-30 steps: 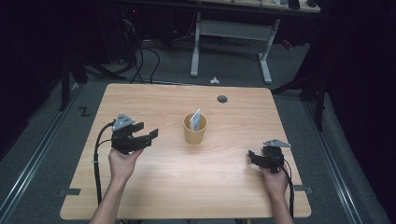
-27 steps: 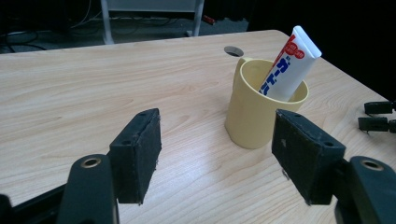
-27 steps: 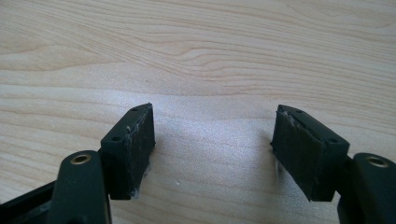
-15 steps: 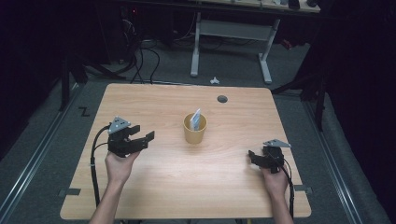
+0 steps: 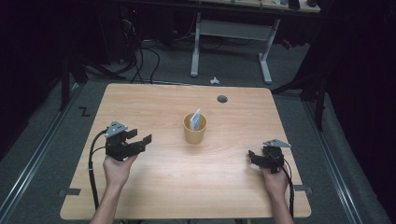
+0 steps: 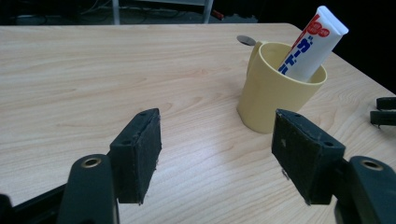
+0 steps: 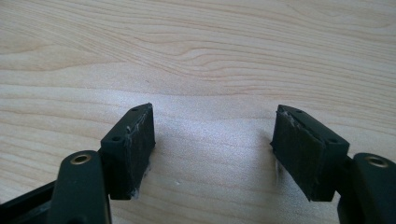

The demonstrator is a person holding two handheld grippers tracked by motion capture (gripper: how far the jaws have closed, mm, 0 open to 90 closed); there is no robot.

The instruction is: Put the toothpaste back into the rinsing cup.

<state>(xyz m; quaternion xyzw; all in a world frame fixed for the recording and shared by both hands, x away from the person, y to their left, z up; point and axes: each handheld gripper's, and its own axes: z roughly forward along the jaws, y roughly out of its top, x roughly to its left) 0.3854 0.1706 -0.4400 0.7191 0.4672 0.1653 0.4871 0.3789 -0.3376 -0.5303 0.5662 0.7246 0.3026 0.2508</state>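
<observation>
Yellow mug point(image 6: 275, 93), white tube point(image 6: 310, 42) upright inside; both tongs wide, empty.

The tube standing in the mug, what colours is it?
The tube is white with red and blue print, clearest in the left gripper view.

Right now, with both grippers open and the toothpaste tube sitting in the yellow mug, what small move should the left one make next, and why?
Probably ease the left gripper forward toward the yellow mug. Its jaws stand open with nothing between them, and the mug sits just ahead and to their right, apart from the pads. The toothpaste tube leans upright out of the mug, within easy reach once closer.
</observation>
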